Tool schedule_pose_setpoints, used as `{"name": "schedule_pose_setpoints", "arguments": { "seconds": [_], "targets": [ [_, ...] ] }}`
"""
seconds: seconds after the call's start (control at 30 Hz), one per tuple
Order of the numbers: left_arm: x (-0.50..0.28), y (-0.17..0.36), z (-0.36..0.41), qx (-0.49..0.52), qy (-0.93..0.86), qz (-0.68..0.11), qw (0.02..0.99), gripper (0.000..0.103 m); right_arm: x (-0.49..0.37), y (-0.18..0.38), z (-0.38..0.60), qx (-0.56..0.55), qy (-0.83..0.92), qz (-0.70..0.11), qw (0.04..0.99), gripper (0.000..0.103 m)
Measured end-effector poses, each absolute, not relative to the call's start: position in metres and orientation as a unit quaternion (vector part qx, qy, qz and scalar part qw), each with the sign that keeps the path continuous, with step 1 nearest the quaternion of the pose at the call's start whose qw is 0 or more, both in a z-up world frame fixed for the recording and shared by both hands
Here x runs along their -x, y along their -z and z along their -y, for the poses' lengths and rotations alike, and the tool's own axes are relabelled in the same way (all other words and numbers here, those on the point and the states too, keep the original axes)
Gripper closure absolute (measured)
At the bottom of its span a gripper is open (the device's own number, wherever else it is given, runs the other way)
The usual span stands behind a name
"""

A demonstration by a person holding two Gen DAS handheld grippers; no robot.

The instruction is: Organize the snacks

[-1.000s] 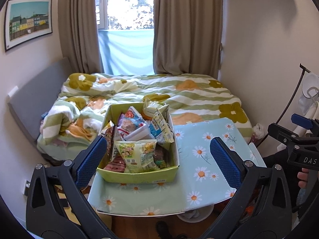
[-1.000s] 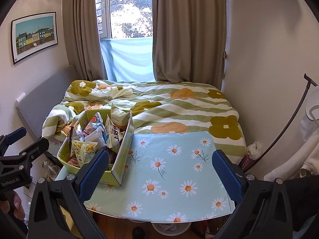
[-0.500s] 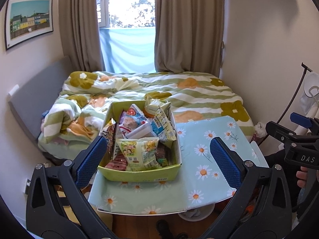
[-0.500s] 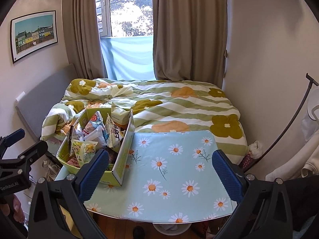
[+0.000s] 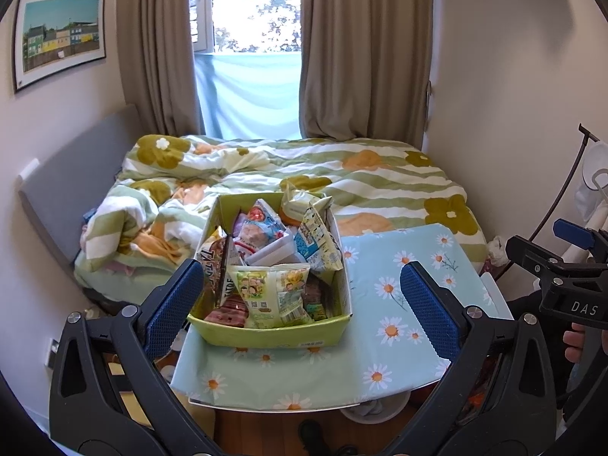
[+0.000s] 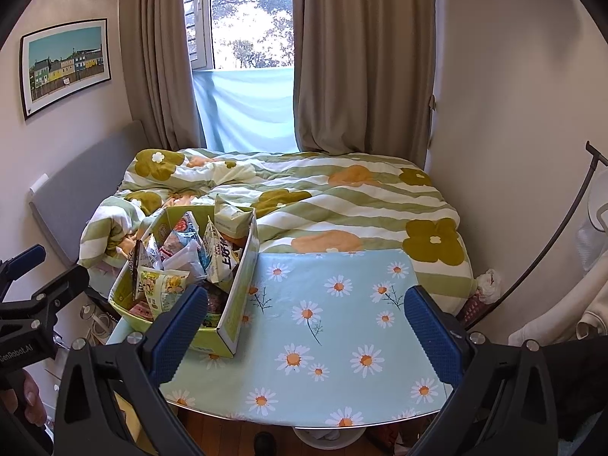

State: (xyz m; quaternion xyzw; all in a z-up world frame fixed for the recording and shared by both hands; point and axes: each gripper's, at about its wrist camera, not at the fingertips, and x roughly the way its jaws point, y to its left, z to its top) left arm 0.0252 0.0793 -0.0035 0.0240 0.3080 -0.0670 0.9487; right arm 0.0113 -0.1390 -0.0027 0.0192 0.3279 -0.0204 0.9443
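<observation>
A yellow-green cardboard box [image 5: 266, 332] full of several snack packets stands on the left part of a small table with a daisy-print cloth [image 5: 395, 334]. A pale green packet [image 5: 269, 290] lies at the front of the pile, a blue and white one [image 5: 317, 243] leans at the right. My left gripper [image 5: 300, 300] is open and empty, held before the box. In the right wrist view the box [image 6: 231, 304] is at the left, and my right gripper [image 6: 304, 323] is open and empty above the bare cloth [image 6: 342, 323].
A bed with a green, flowered duvet [image 5: 304, 174] lies right behind the table, with curtains and a window beyond. A wall is close on the right with a black rack [image 6: 551, 235]. A white bin [image 6: 326, 435] stands under the table.
Both grippers have drifted slightly toward the table; the box looks a little nearer and lower in the left wrist view. Nothing was taken hold of or moved.
</observation>
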Motion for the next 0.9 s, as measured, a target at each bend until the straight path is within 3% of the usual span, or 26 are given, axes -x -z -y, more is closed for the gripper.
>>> {"name": "schedule_pose_setpoints", "arguments": {
  "seconds": [0.9],
  "targets": [
    [-0.031,0.004,-0.082,-0.028,0.061,-0.317,0.946,0.0,-0.019,0.016,0.132,-0.017,0.018,-0.334,0.942,0.0]
  ]
}}
